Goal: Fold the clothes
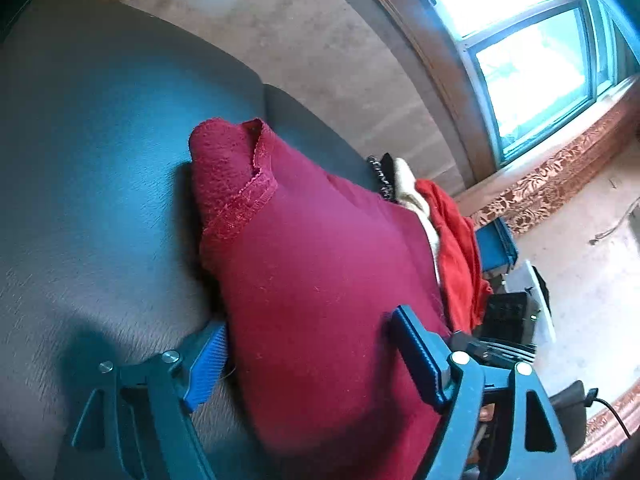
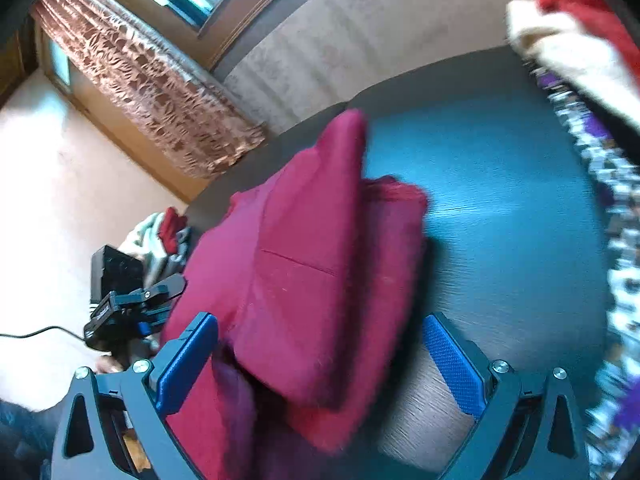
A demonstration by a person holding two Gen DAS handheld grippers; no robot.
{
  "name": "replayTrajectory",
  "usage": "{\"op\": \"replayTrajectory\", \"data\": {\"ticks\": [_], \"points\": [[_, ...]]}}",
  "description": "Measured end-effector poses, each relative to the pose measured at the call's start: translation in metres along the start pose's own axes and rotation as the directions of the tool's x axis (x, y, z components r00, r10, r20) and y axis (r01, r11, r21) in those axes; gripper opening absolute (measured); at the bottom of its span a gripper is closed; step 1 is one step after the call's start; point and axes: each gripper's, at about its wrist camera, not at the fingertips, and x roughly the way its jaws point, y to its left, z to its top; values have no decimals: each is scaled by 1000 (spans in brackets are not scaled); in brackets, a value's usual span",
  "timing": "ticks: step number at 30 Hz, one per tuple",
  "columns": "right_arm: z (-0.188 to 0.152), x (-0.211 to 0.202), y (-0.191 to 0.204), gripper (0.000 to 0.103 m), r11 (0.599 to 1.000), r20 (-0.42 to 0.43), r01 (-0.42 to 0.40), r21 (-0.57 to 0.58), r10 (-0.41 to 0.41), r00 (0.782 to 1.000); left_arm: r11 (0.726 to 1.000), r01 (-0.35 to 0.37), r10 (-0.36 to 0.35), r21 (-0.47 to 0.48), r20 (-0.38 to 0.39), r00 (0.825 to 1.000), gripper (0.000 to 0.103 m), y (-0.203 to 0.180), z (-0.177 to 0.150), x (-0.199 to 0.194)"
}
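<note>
Maroon garment (image 1: 320, 280) lies folded in a thick bundle on the grey table (image 1: 100, 160), its stitched hem and fuzzy inner face turned up at the far end.

Left wrist view, left to right:
- The left gripper (image 1: 308, 354) is spread wide. Its left pad sits at the garment's near-left edge, just above the table; its right pad stands over the cloth. The garment lies between the jaws, and the pads do not pinch it.
- Beyond the garment, a pile of clothes (image 1: 448, 232) rests at the table's far-right edge: dark patterned, cream and bright red pieces.
- The right gripper's body shows at the right, beside the pile.
- A window (image 1: 520, 60) and a patterned curtain (image 1: 552, 180) fill the upper right.

Right wrist view, left to right:
- The left gripper (image 2: 132, 308) appears at the garment's left edge, a black cable trailing from it.
- The right gripper (image 2: 320, 354) is spread wide. The folded garment lies between its jaws; the left pad is close against the cloth, the right pad stands clear over bare table.
- Patterned, cream and red clothing is blurred along the right edge.
</note>
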Motion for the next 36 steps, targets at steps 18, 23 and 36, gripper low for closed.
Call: {"op": "replayTrajectory", "data": {"ticks": [18, 23, 36], "points": [[6, 40, 39, 61, 992, -39, 26, -123, -31, 999, 992, -107, 97, 71, 125, 987, 35, -22, -5, -24], [20, 76, 84, 59, 984, -86, -132, -122, 122, 989, 989, -138, 115, 53, 303, 946, 35, -19, -10, -105], [117, 242, 342, 59, 805, -216, -487, -338, 438, 873, 933, -342, 319, -112, 699, 640, 35, 19, 42, -369]]}}
